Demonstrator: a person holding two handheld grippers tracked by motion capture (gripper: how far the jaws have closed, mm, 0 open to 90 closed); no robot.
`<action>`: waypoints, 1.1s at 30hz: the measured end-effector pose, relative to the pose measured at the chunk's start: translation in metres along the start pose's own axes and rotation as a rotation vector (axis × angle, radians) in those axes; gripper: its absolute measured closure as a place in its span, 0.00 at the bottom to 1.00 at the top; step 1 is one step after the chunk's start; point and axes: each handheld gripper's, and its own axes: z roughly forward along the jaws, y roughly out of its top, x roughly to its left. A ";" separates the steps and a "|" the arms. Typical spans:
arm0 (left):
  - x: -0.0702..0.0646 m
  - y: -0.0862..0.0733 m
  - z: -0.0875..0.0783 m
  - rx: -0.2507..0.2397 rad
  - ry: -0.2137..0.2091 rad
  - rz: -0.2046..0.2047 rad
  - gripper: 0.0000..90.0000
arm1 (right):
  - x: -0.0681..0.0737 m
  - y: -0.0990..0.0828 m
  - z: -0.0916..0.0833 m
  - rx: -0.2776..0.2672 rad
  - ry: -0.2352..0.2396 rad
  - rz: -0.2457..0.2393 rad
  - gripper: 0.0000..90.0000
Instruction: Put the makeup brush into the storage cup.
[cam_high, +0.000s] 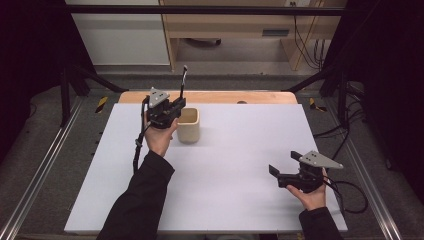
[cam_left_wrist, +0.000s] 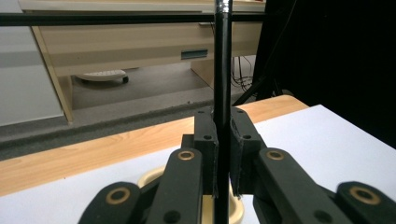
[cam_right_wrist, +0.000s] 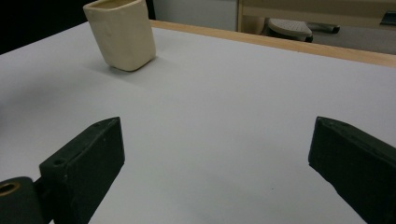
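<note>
two grippers are at work over the white table (cam_high: 225, 200). nearest me, the right gripper (cam_high: 281, 169) hovers low with its jaws spread wide, nothing between them. farther on, the left gripper (cam_high: 176, 107) has its jaws pressed tight on a thin black rod (cam_left_wrist: 222, 60) — a pen or stirrer, i can't tell which — held upright just beside and above the cream cup (cam_high: 189, 125), which stands near the far wooden edge. i'd judge the rod light, stiff and smooth, so apt to swivel or slip in the pads; gripping it low on the shaft, as now, looks sound. the cup seems light too — a careless knock from the rod's lower end could tip it.
</note>
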 end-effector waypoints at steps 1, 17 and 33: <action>0.001 0.001 0.002 0.003 0.001 0.000 0.93 | 0.000 0.000 0.000 0.000 0.000 -0.001 0.04; 0.010 -0.009 0.033 0.038 0.023 -0.002 0.93 | 0.000 0.000 0.000 0.001 0.007 0.000 0.04; 0.016 -0.022 0.052 0.070 0.023 -0.002 0.93 | 0.000 0.000 0.001 0.005 0.012 0.001 0.05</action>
